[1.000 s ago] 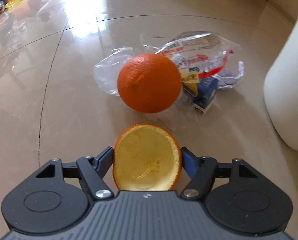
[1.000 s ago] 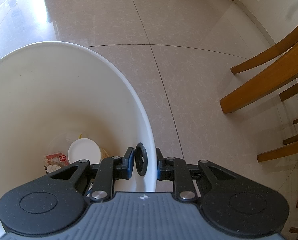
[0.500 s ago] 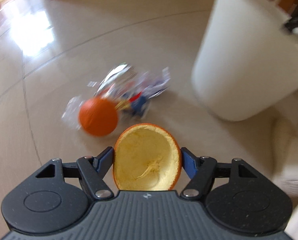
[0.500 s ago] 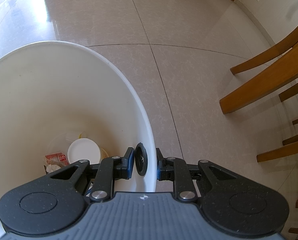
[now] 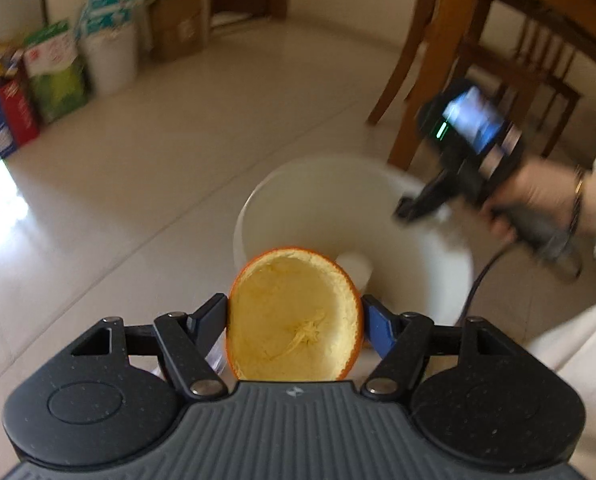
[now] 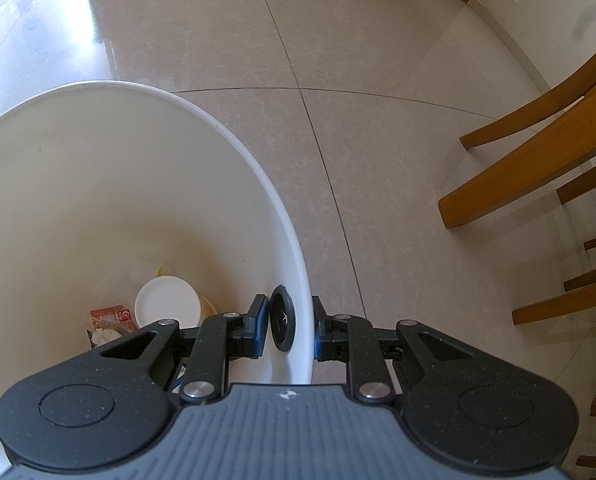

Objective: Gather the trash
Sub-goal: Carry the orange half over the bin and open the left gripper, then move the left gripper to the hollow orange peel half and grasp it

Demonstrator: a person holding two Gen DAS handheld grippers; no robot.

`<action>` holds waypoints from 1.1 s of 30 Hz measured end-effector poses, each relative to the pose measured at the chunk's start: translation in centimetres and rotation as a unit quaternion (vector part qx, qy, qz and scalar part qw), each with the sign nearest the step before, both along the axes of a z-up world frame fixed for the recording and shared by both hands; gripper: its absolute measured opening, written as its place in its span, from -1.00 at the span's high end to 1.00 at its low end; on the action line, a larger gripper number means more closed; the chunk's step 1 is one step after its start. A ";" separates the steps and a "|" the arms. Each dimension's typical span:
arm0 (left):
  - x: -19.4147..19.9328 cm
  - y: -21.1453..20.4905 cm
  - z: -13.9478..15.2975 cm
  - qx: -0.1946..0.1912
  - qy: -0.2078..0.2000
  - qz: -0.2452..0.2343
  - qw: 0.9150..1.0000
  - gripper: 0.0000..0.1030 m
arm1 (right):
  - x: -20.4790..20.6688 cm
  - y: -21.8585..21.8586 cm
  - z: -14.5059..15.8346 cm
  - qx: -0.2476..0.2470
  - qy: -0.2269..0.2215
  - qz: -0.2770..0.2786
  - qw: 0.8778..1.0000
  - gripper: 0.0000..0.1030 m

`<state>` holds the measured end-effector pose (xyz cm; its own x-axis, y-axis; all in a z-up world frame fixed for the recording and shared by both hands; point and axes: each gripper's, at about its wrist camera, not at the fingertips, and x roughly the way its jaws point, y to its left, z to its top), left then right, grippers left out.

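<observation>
The left gripper (image 5: pixel 295 316) pinches a hollow orange-peel half (image 5: pixel 293 316) at lower centre (light, soft, easily crushed, so best held across its rim), while the right gripper (image 6: pixel 285 328) clamps the white bin's rim (image 6: pixel 304 292).

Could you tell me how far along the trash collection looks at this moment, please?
Some trash already lies in the white bin: a white lid and a red wrapper. In hand: the left gripper clamps an orange peel half just short of the bin's mouth, while the right gripper grips the rim. Left: dropping the peel in.
</observation>
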<state>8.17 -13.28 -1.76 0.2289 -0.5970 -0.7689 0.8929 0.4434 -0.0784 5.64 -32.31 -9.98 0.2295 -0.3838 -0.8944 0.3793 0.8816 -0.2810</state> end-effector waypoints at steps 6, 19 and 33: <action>-0.2 -3.8 0.0 -0.018 0.022 -0.013 1.000 -0.38 | 0.0 0.0 0.0 0.000 0.000 0.001 1.000 0.53; 0.9 -2.4 -0.7 -0.013 -0.018 0.016 1.000 -0.89 | 0.1 0.1 0.2 0.002 0.000 0.002 1.000 0.53; 5.7 4.0 -1.9 0.004 -0.027 0.113 0.993 -0.90 | 0.2 0.2 0.2 0.001 0.000 0.001 1.000 0.53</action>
